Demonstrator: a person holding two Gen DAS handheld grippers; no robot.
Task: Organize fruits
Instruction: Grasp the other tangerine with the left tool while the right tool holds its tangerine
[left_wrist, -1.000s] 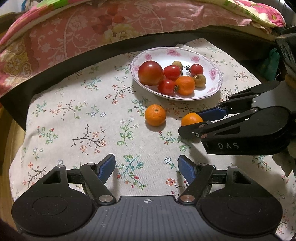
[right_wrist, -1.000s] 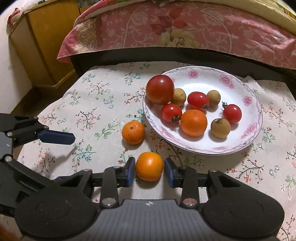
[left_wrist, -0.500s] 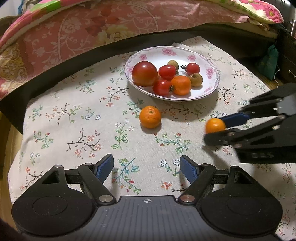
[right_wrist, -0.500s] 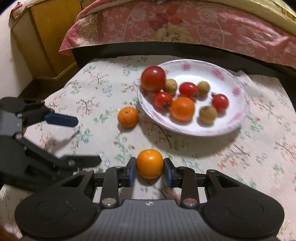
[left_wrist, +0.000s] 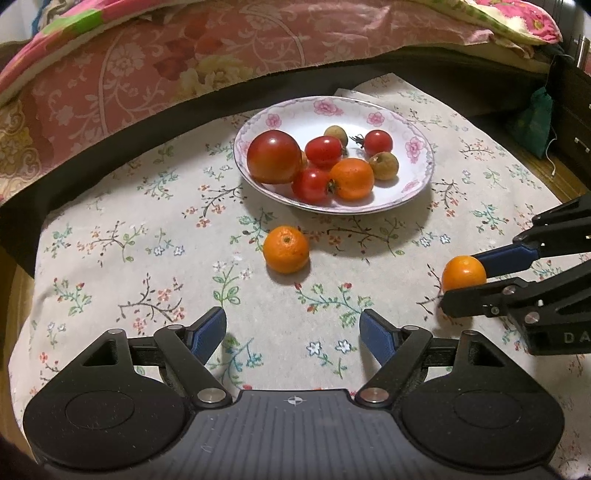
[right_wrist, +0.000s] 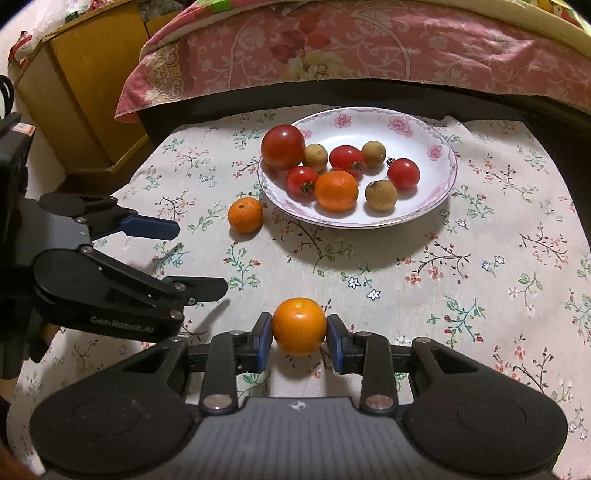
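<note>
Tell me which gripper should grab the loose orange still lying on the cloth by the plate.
Left. The left gripper is open and empty, with the loose orange almost straight ahead of its fingers. The right gripper is shut on another orange, so it probably has to drop that at the plate first.

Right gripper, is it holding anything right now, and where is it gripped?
Yes. The right gripper holds a small orange, jaws pressed against its two opposite sides. The left gripper is open and holds nothing.
</note>
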